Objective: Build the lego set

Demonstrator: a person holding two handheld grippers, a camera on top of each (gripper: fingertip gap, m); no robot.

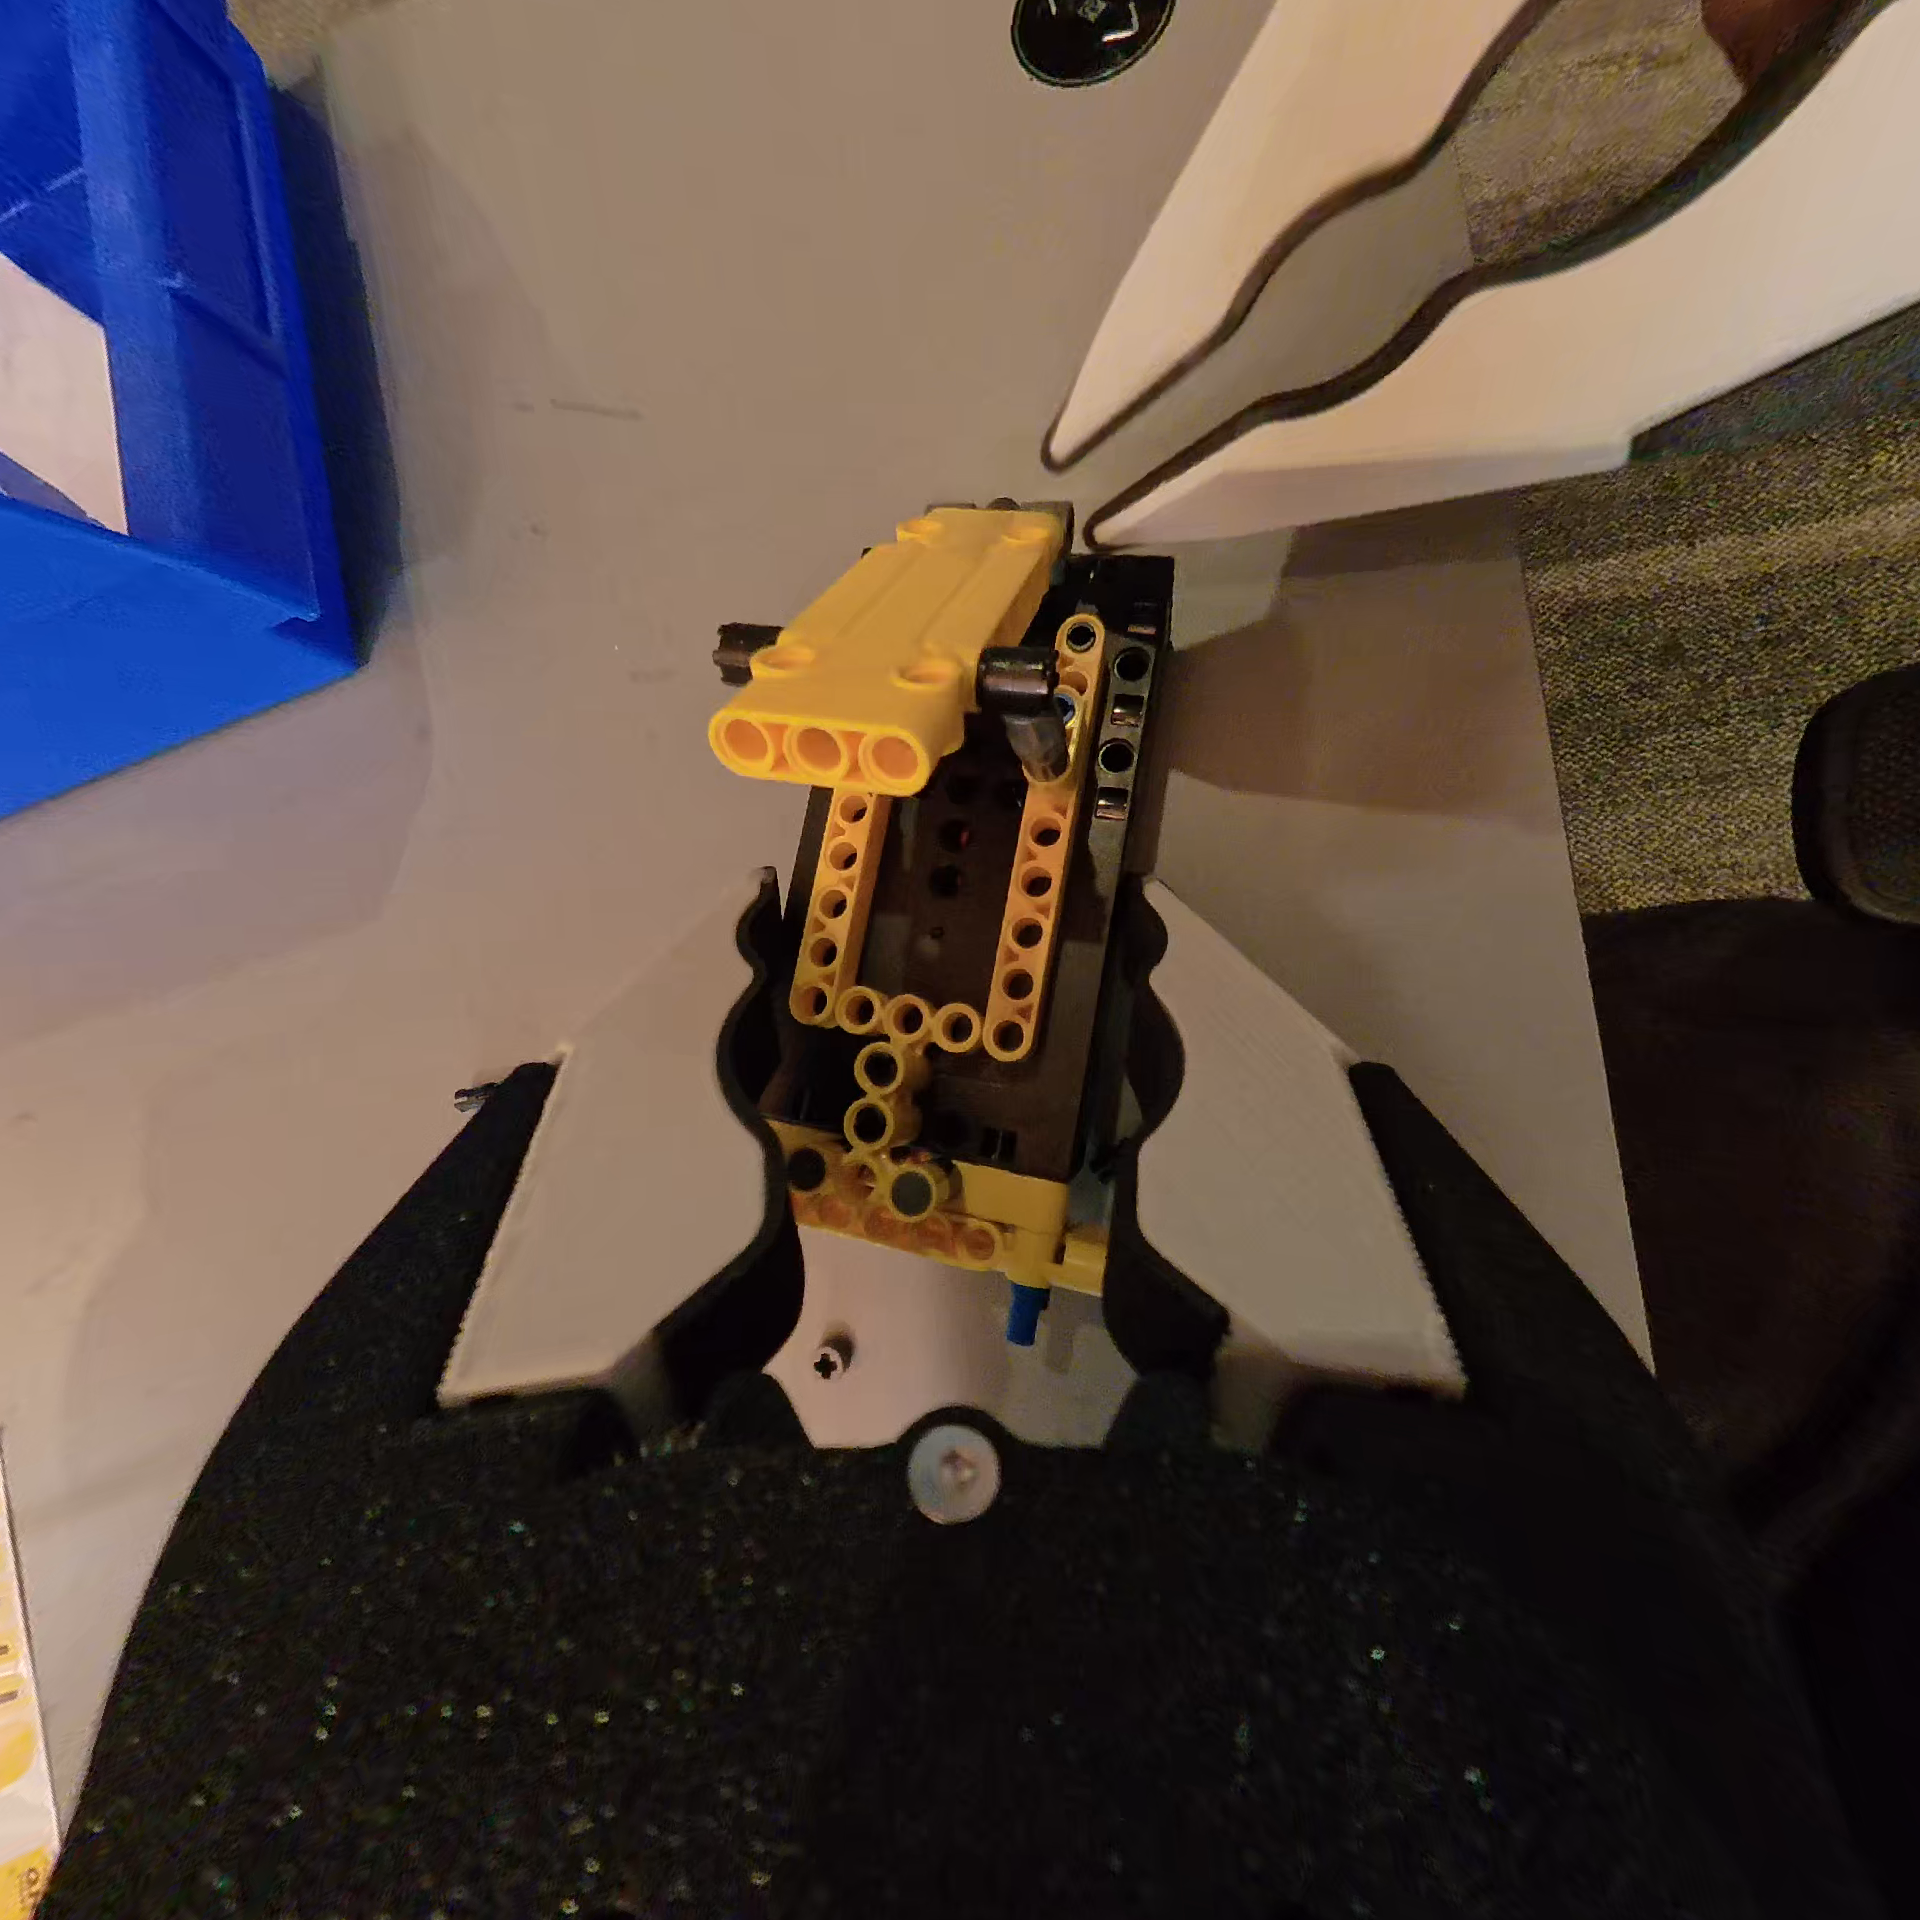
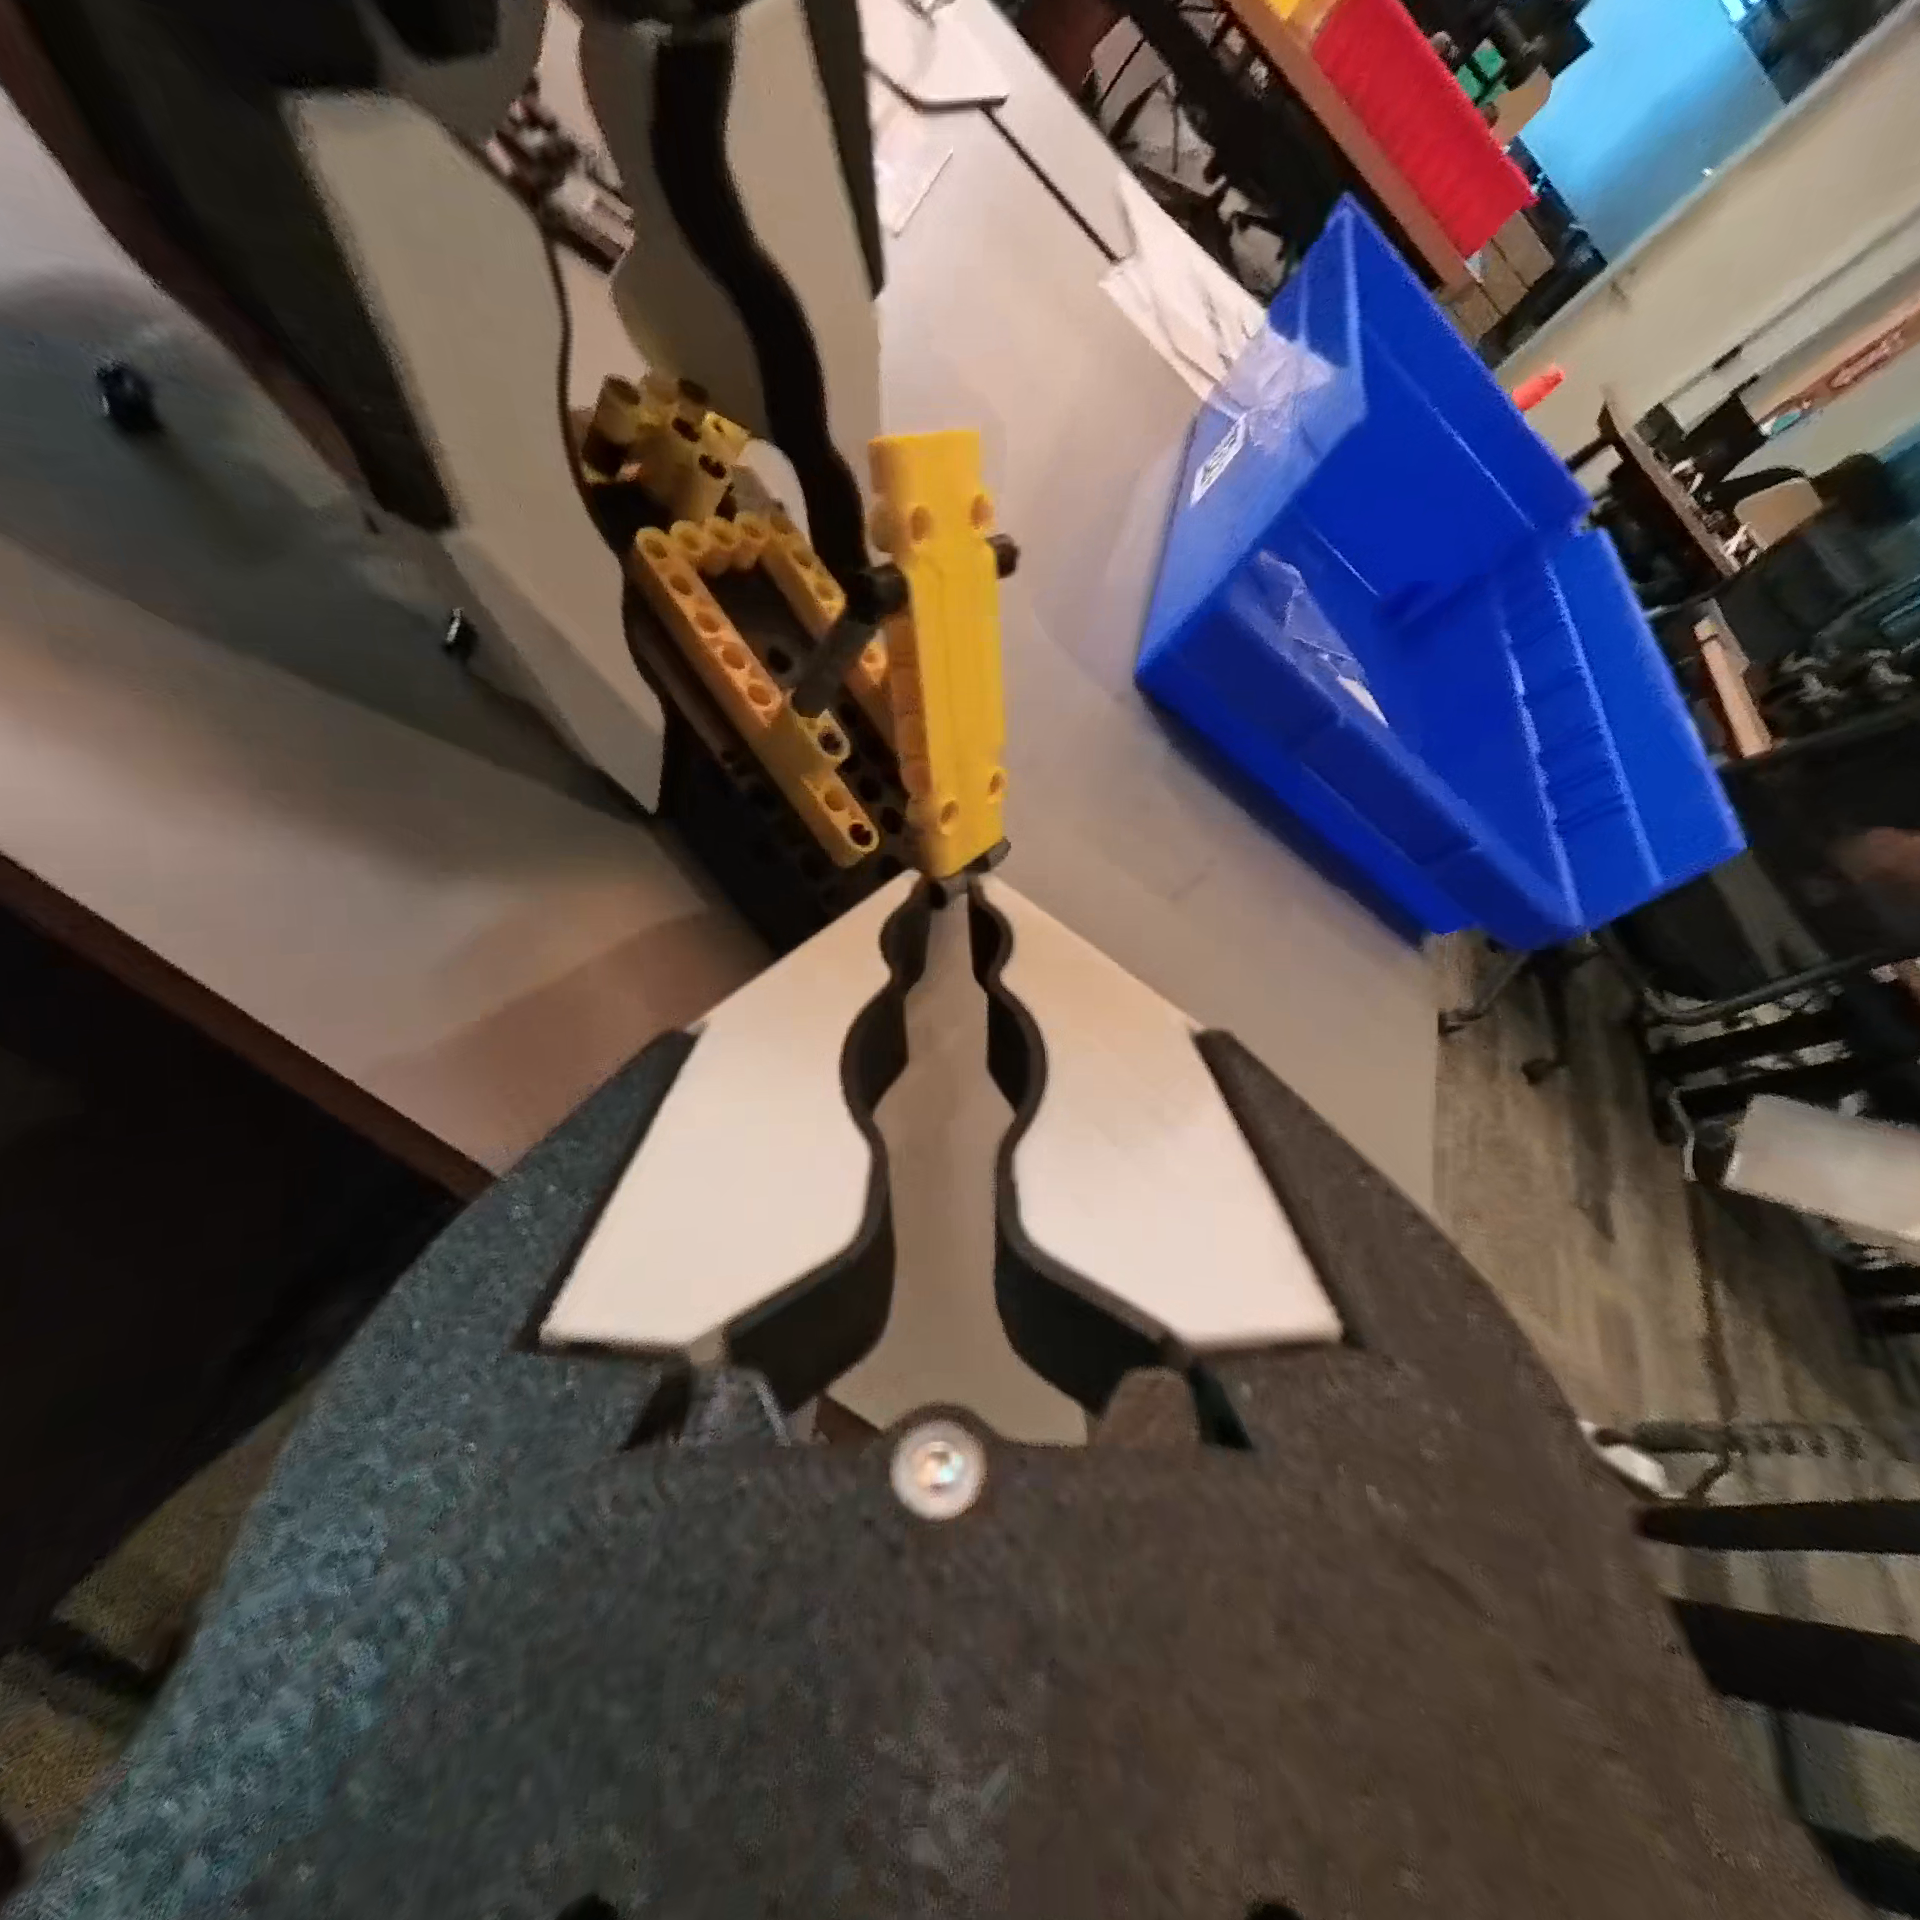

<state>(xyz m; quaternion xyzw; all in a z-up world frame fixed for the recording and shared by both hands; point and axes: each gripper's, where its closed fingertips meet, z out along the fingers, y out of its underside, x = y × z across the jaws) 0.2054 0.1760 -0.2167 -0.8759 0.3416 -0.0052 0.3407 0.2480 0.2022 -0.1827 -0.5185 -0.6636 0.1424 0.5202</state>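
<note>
The left claw [image 1: 951, 1039] was clamped round the black-and-yellow brick model [image 1: 966, 935], its two white fingers [image 1: 644, 1174] pressed to the dark frame on both sides, holding it just above the pale worktop [image 1: 623, 312]. On top of the model sat a flat yellow panel [image 1: 883, 655], tilted up at one end, with a short dark pin [image 1: 1023, 691] jutting out beside it.

The right claw [image 2: 948, 894] was nearly closed, only a sliver of gap between its tips, and they were pinching a small dark stub [image 2: 951, 888] at the near end of that yellow panel [image 2: 951, 665]. In the left wrist view the same claw came in from the upper right, tips touching the model's far corner.

By the look of it, this was a fitting step: one claw steadying the model, the other working the panel's end. Any further move there would call for a firm hold on the frame and small, careful pressure on that stub.

A blue bin [image 1: 156, 416] stood toward the worktop's left side, well apart from the model. A black round sticker [image 1: 1091, 31] lay at the far edge.
</note>
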